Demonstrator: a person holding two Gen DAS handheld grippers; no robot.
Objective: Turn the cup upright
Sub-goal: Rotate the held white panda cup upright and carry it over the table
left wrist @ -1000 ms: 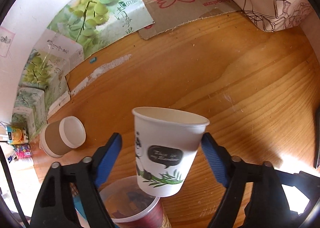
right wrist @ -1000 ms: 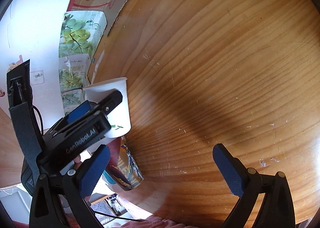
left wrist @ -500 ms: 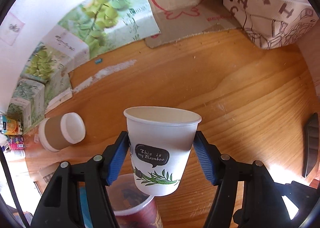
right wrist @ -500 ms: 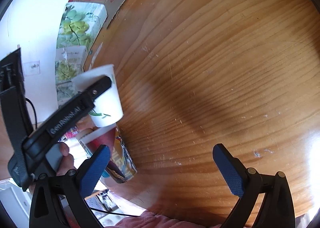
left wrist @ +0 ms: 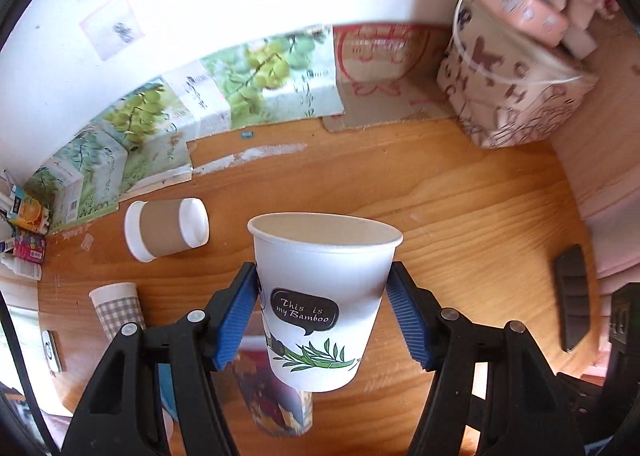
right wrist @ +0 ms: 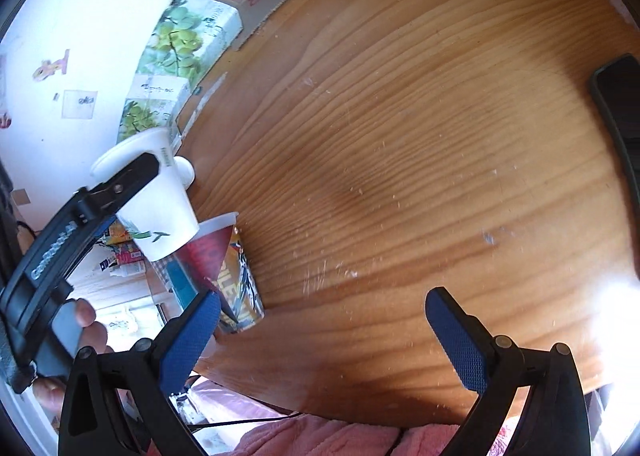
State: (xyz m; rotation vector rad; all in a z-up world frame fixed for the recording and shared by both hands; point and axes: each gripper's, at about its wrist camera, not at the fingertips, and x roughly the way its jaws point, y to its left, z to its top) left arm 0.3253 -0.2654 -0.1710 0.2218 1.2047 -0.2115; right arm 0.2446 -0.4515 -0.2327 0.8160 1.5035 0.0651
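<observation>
— Holding what, and what hides?

— My left gripper (left wrist: 323, 310) pinches the white bamboo-print paper cup (left wrist: 320, 304) upright above the wooden table (right wrist: 400, 176); it hides the red printed cup (left wrist: 276, 396) below. My right gripper (right wrist: 324, 336) is spread, with bare wood ahead.

Paper cup (left wrist: 324, 304) upright between left gripper (left wrist: 322, 320) pads, above printed cup (left wrist: 280, 404) standing on wooden table (left wrist: 460, 216); lidded sleeve cup (left wrist: 166, 229) lying on its side behind-left, checked cup (left wrist: 116, 310) nearer left, boxes (left wrist: 264, 84) along back wall, patterned bag (left wrist: 516, 96) back right, phone (left wrist: 570, 296) right
</observation>
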